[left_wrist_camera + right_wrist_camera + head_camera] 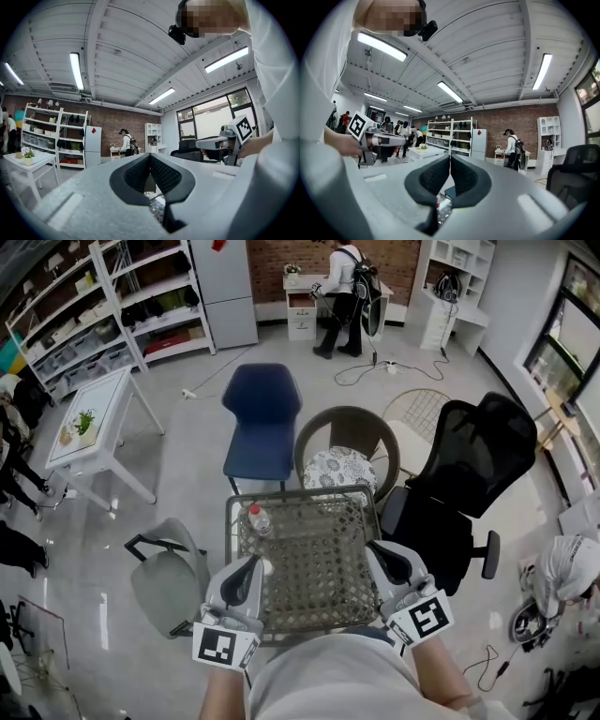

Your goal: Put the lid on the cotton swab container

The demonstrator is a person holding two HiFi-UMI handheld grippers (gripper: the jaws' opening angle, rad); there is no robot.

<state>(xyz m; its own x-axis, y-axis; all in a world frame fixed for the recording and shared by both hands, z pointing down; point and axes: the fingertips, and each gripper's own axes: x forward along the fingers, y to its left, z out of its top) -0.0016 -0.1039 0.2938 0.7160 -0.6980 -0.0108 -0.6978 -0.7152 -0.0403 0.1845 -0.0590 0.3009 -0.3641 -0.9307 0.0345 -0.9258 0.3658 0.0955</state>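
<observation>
In the head view a small clear container with a red top [255, 518] stands upright near the far left corner of a square woven table with a glass top [323, 554]. A small white round piece [268, 567] lies just beside my left gripper's tip; I cannot tell what it is. My left gripper [251, 568] hangs over the table's near left part and my right gripper [382, 551] over its right edge. Both point away from me. In each gripper view the dark pads meet with nothing between them, for the left gripper [150, 157] and the right gripper [450, 160] alike.
Chairs ring the table: a blue chair [262, 418], a brown wicker chair with a patterned cushion [339, 465], a black office chair [469, 474] to the right and a grey chair [169, 577] to the left. A white side table [94, 423] stands far left. A person [342, 296] stands at the back.
</observation>
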